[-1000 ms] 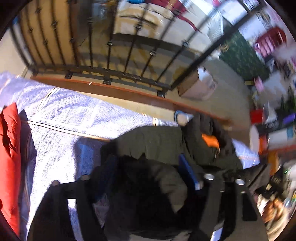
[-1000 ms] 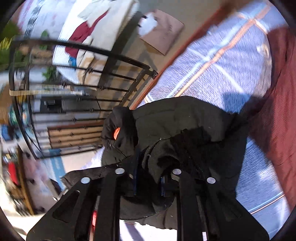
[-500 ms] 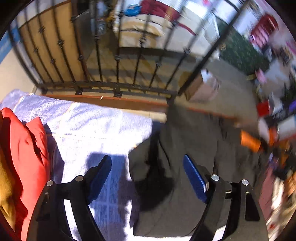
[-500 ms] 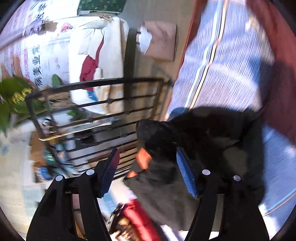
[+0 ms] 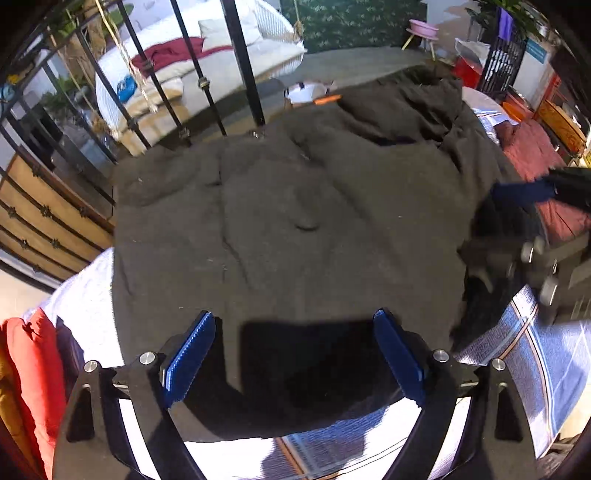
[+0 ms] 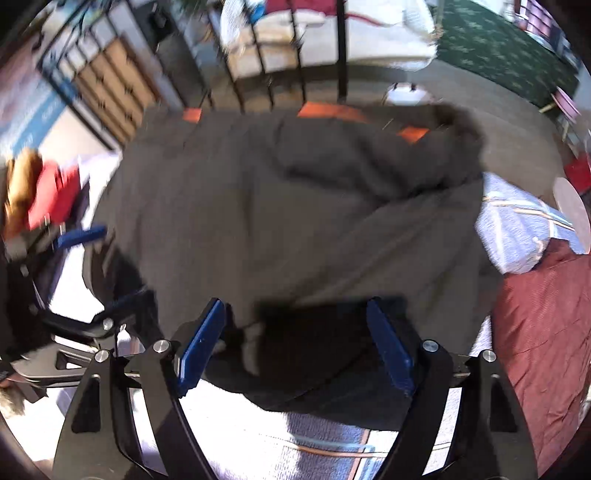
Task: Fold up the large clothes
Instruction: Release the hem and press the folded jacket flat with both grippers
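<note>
From the left wrist, I am seeing my left claw (image 5: 293,354) hanging released, pads spread, over the dark coat (image 5: 288,229) that is lying spread on the bed (image 5: 546,354). From the right wrist, my right claw (image 6: 295,350) is hovering released too, above the coat's near edge, beside a maroon blanket (image 6: 546,332).

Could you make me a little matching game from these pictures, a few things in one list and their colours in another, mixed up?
Things:
1. coat
2. pads on the left gripper
3. cushion at the left edge
4. small stool far back

Colours:
a. pink
b. dark olive-brown
c. bright red
d. blue

Pairs: 1-b, 2-d, 3-c, 4-a
</note>
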A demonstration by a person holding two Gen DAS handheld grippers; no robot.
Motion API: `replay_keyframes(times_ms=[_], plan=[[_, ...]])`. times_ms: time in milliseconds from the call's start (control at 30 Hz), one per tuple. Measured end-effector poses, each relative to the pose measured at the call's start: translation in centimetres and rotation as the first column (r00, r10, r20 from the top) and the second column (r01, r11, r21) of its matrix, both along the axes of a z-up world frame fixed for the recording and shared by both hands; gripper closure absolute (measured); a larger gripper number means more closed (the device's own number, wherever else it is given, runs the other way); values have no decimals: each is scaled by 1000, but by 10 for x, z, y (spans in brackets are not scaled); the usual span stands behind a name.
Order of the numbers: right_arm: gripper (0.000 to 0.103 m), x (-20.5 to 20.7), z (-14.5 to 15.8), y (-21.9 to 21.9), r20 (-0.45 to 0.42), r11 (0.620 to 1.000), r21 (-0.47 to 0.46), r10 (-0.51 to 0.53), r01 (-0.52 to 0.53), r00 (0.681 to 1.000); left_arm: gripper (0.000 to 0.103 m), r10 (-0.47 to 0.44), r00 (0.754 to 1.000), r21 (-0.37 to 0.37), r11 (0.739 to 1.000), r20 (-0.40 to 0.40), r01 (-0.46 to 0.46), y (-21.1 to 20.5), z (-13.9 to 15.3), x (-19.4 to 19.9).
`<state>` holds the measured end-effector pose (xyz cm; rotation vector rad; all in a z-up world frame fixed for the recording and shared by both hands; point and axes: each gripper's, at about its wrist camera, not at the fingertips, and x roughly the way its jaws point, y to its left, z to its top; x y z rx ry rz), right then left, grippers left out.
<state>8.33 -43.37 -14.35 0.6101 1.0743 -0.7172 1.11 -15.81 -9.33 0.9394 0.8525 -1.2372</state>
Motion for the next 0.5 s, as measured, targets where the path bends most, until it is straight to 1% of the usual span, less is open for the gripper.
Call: replay_keyframes(times_ms=[100,167,267,300,367,433,500], plan=[[24,5,-6,-7,-39,999,-40,15,-17,999,15,64,998,23,998,-3,-64,-10,-6,17],[24,4,-11,-22,-47,1000,-26,-6,5,999,13,126,992,32,992,-9,-126,-17,-7,34],[24,0,-15,-44,-28,999,13,-46,47,999,5,193,981,71,979,-9,-192,-26,-14,57],[24,-1,-13,-49,-19,998,23,-61,61,998,5,211,977,77,975,-26,-209,-27,-16,65],[24,-5,-17,-61,16,992,66,-106,105,994,5,237,968,92,969,-82,-230,-29,-21,78],[24,-5,-26,-68,32,985,106,-142,138,989,5,240,967,103,967,-90,-231,-32,-26,81],[22,2,-39,-77,9,979,131,-156,153,988,5,238,968,125,966,-79,-228,-36,-32,80]])
